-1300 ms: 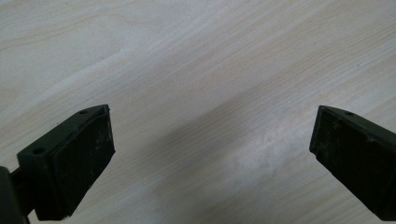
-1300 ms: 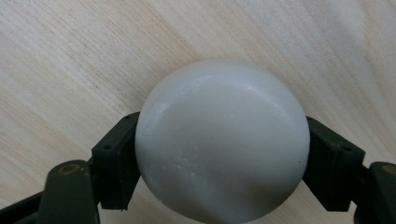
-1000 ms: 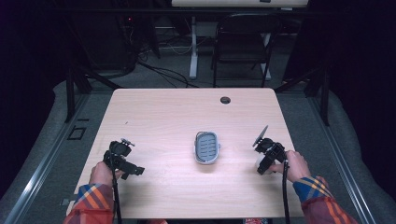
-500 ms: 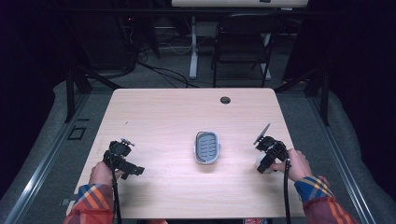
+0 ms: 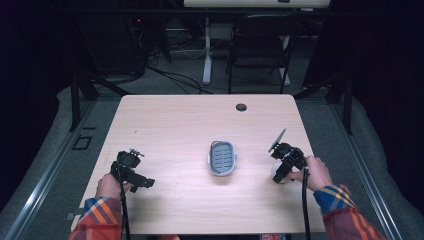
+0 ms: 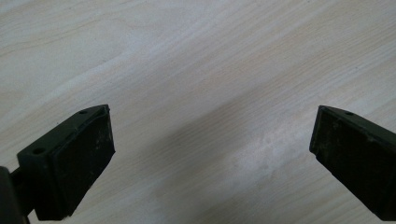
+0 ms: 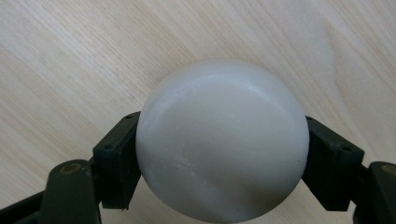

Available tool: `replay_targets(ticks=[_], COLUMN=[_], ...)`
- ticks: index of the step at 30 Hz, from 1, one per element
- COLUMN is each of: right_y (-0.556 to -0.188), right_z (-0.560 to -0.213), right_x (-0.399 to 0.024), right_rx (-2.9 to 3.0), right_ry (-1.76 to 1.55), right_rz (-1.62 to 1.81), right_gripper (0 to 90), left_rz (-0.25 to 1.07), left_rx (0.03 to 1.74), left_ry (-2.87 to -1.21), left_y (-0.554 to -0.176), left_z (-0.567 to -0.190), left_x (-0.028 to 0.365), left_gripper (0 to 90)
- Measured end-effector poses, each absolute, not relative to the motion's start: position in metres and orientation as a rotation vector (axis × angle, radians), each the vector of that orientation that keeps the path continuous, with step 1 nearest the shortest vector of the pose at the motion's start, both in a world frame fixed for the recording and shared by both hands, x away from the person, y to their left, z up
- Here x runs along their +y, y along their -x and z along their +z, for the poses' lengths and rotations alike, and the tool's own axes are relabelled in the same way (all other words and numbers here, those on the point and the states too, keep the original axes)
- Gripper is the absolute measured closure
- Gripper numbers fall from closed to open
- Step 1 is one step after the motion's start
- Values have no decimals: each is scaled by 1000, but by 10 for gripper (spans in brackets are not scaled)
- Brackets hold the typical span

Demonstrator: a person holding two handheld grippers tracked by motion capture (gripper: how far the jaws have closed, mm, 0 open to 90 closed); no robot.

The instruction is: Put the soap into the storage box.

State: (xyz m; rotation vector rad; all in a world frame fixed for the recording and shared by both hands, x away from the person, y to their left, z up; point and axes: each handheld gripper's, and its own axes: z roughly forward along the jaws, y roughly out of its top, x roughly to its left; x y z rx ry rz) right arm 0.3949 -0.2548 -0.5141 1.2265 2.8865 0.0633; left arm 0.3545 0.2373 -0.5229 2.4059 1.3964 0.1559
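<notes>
A white rounded soap-like lump (image 7: 222, 140) sits between the jaws of my right gripper (image 7: 223, 163), which is shut on it just above the wood. In the high view the right gripper (image 5: 280, 173) is near the table's right edge, and the white lump (image 5: 274, 175) peeks out at its tip. A grey oval dish (image 5: 222, 158) with a slotted floor lies empty at the table's middle, a hand's width left of that gripper. My left gripper (image 5: 142, 182) hovers at the front left. Its jaws stand wide apart over bare wood (image 6: 210, 158).
The light wooden table (image 5: 180, 120) has a round cable hole (image 5: 241, 107) near its far edge. A dark chair (image 5: 260, 45) and floor cables lie beyond the table. Cables trail from both grippers toward the front edge.
The right hand has shifted very slightly to the right with the white lump still held. The left gripper and the dish have not moved.
</notes>
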Motion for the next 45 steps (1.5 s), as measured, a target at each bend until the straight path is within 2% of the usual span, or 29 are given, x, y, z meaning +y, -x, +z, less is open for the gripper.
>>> replay_targets(ticks=[16, 45], right_y=[-404, -425], right_z=[-506, -483], right_x=[-230, -188], right_rx=[2888, 2951], right_ry=[-1183, -1044], right_rz=[163, 147], right_gripper=[239, 240], left_rz=[163, 156], left_rx=[1387, 1373], left_ry=[-2408, -2425], left_y=[-354, -354], left_z=[-523, -523], left_x=[237, 236], left_gripper=[0, 0])
